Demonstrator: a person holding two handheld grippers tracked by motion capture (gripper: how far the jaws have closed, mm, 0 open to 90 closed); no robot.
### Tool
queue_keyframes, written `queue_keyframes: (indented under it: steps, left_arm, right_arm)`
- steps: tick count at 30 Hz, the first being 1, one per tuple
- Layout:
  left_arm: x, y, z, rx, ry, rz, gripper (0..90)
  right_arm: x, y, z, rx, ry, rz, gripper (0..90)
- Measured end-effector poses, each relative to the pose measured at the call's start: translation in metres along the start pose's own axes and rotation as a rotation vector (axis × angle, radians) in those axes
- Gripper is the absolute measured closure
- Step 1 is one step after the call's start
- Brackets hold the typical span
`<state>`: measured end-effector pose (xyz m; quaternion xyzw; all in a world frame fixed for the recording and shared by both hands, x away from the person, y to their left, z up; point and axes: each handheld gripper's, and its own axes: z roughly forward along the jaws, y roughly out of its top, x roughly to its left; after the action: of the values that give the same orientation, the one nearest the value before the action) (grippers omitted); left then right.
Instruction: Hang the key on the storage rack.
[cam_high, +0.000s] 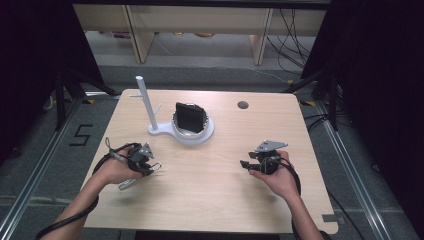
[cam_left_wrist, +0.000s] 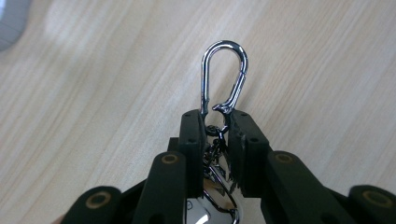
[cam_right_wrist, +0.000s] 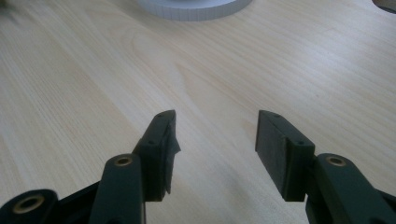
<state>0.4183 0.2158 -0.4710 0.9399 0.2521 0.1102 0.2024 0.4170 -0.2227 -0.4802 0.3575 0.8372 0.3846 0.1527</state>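
Left gripper (cam_left_wrist: 215, 135) fingers (cam_left_wrist: 192, 140) closed tight on base of silver carabiner clip (cam_left_wrist: 224, 74); clip loop juts past fingertips, key ring and chain bunched between jaws behind. Held low over tabletop (cam_high: 210, 180), near left front. Right gripper (cam_right_wrist: 215, 149) fingers (cam_right_wrist: 275, 144) spread wide, holding nothing, hovering above bare wood.

Farther out: white stand (cam_high: 150, 107) with upright peg post, round base carrying black object (cam_high: 189, 116), centre rear.

Judgement: pick-up done; clip likely bound for peg, not yet hung. Most work remains.
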Motion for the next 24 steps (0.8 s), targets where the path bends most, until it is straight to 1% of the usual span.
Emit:
queue_keyframes:
  steps: [1, 2, 3, 4, 5, 6, 7, 8, 9, 10, 11, 12, 13, 14, 15, 16, 17, 18, 19, 20, 21, 22, 23, 24]
  left_arm:
    - [-0.001, -0.002, -0.001, -0.037, 0.009, -0.025, 75.5]
    - [-0.001, -0.004, -0.003, -0.049, 0.011, -0.031, 75.5]
    - [0.0, -0.006, -0.004, -0.074, 0.024, -0.03, 75.5]
    - [0.0, -0.006, -0.004, -0.074, 0.024, -0.03, 75.5]
    - [-0.001, -0.007, -0.005, -0.097, 0.03, -0.059, 75.5]
    - [-0.001, -0.011, -0.009, -0.136, 0.045, -0.083, 75.5]
    - [-0.002, -0.012, -0.01, -0.158, 0.047, -0.108, 75.5]
    - [-0.002, -0.012, -0.01, -0.158, 0.047, -0.108, 75.5]
    - [-0.002, -0.013, -0.012, -0.167, 0.053, -0.103, 75.5]
    - [-0.005, -0.017, -0.012, -0.245, 0.095, -0.16, 75.5]
    - [-0.005, -0.018, -0.013, -0.255, 0.104, -0.162, 75.5]
    - [-0.005, -0.018, -0.013, -0.255, 0.104, -0.162, 75.5]
    - [-0.005, -0.02, -0.015, -0.267, 0.121, -0.166, 75.5]
    - [-0.005, -0.021, -0.017, -0.279, 0.133, -0.177, 75.5]
    - [-0.005, -0.023, -0.018, -0.301, 0.141, -0.193, 75.5]
    - [-0.006, -0.025, -0.019, -0.364, 0.162, -0.243, 75.5]
    - [-0.006, -0.025, -0.019, -0.364, 0.162, -0.243, 75.5]
    - [-0.006, -0.026, -0.02, -0.38, 0.163, -0.256, 75.5]
    - [-0.007, -0.027, -0.021, -0.397, 0.174, -0.274, 75.5]
    - [-0.007, -0.029, -0.022, -0.427, 0.178, -0.288, 75.5]
    - [-0.008, -0.03, -0.023, -0.439, 0.184, -0.305, 75.5]
    - [-0.008, -0.033, -0.026, -0.471, 0.201, -0.335, 75.5]
    - [-0.008, -0.033, -0.026, -0.471, 0.201, -0.335, 75.5]
    - [-0.01, -0.033, -0.025, -0.51, 0.199, -0.368, 75.5]
  right_arm:
    - [0.002, 0.0, 0.0, 0.006, 0.006, 0.021, 49.2]
    - [0.001, 0.0, 0.001, -0.003, 0.003, 0.002, 49.2]
    - [0.001, 0.0, 0.001, -0.002, 0.003, 0.001, 49.2]
    - [0.001, 0.0, 0.001, -0.002, 0.003, 0.001, 49.2]
    - [0.0, 0.0, 0.0, 0.0, -0.001, -0.001, 49.2]
    - [0.003, 0.0, 0.0, 0.004, -0.001, 0.03, 49.2]
    - [0.001, 0.0, 0.0, -0.002, -0.003, 0.008, 49.2]
    - [0.001, 0.0, 0.0, -0.002, -0.003, 0.008, 49.2]
    - [0.0, 0.0, 0.0, -0.004, -0.003, -0.003, 49.2]
    - [-0.001, 0.0, 0.0, -0.011, -0.006, -0.011, 49.2]
    - [-0.001, 0.0, 0.0, -0.012, -0.006, -0.007, 49.3]
    - [0.0, 0.0, 0.0, -0.005, -0.001, 0.009, 49.3]
    - [0.001, 0.0, -0.001, -0.001, 0.001, 0.017, 49.3]
    - [0.001, 0.0, 0.0, -0.003, 0.0, 0.014, 49.4]
    - [0.001, 0.0, 0.0, -0.003, 0.0, 0.014, 49.4]
    - [0.001, 0.0, 0.0, -0.004, -0.003, 0.016, 49.4]
    - [0.001, 0.0, 0.0, -0.006, -0.003, 0.013, 49.4]
    - [0.001, 0.0, -0.001, -0.008, -0.005, 0.014, 49.5]
    - [0.001, 0.0, -0.001, -0.011, -0.005, 0.014, 49.6]
    - [0.001, 0.0, -0.001, -0.011, -0.005, 0.014, 49.6]
    - [0.0, 0.0, -0.001, -0.023, -0.006, 0.009, 49.7]
    - [0.0, 0.0, -0.001, -0.024, -0.005, 0.01, 49.7]
    - [0.0, 0.0, -0.001, -0.024, -0.005, 0.01, 49.7]
    - [0.0, 0.0, -0.001, -0.024, -0.006, 0.01, 49.7]
